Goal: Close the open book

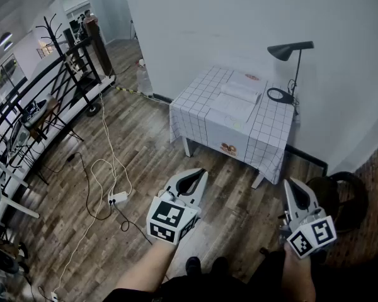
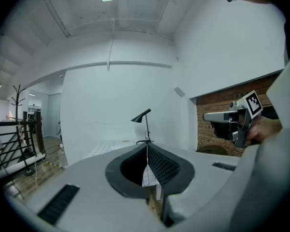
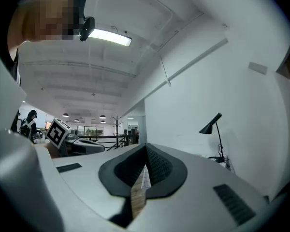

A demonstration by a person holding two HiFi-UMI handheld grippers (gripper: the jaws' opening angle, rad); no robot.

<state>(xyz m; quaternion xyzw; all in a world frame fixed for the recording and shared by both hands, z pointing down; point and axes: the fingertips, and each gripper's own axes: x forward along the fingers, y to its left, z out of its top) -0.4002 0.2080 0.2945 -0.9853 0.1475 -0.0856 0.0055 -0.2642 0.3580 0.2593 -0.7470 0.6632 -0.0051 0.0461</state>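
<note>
The open book [image 1: 237,99] lies with white pages up on a small table with a checked cloth [image 1: 205,115], against the white wall well ahead of me. Both grippers hang in the air over the wooden floor, short of the table and apart from the book. My left gripper [image 1: 201,172] [image 2: 146,148] is shut, its tips meeting with nothing between them. Level with it on the right, my right gripper [image 1: 288,182] [image 3: 145,149] is also shut and empty. The book does not show clearly in either gripper view; only the checked cloth [image 2: 106,146] appears.
A black desk lamp [image 1: 291,50] [image 2: 141,116] [image 3: 211,123] stands at the table's far right corner. White cables and a power strip [image 1: 118,198] trail over the floor at left. A black railing [image 1: 31,106] and coat rack [image 1: 51,25] are further left. A dark round object [image 1: 343,200] lies at right.
</note>
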